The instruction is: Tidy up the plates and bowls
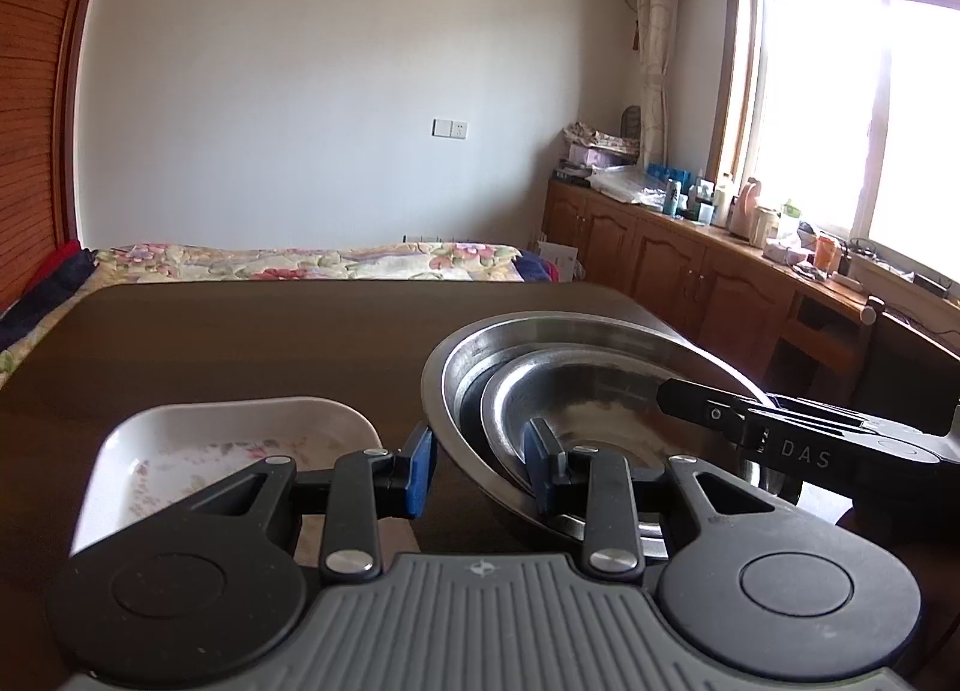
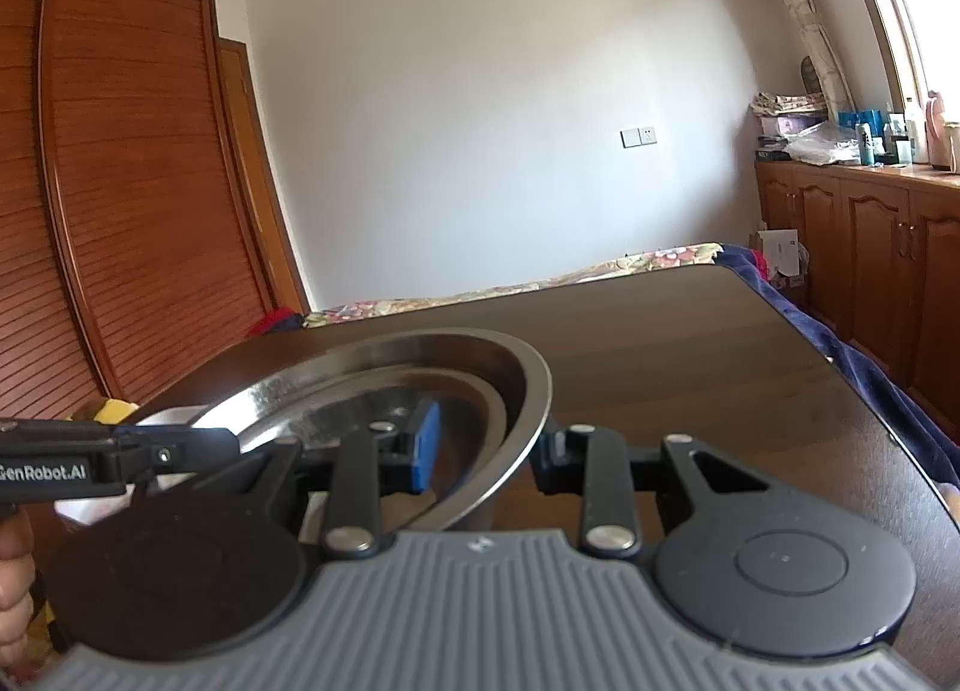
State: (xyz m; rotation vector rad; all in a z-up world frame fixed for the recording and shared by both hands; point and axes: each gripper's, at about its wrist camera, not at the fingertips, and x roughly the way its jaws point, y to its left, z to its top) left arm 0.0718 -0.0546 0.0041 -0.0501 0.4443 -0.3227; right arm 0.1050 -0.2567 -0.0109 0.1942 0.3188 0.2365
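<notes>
On dark table (image 1: 240,331), steel bowls (image 1: 600,367)

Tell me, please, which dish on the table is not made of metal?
The white dish beside the left gripper: it is white with a faint floral print, whereas the large steel bowl and the smaller steel bowl nested inside it are shiny metal.

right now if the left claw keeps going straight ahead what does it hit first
Most likely the rim of the large steel bowl, already between the left claw pads. The smaller steel bowl nested inside comes next, though depth is hard to judge.
</notes>
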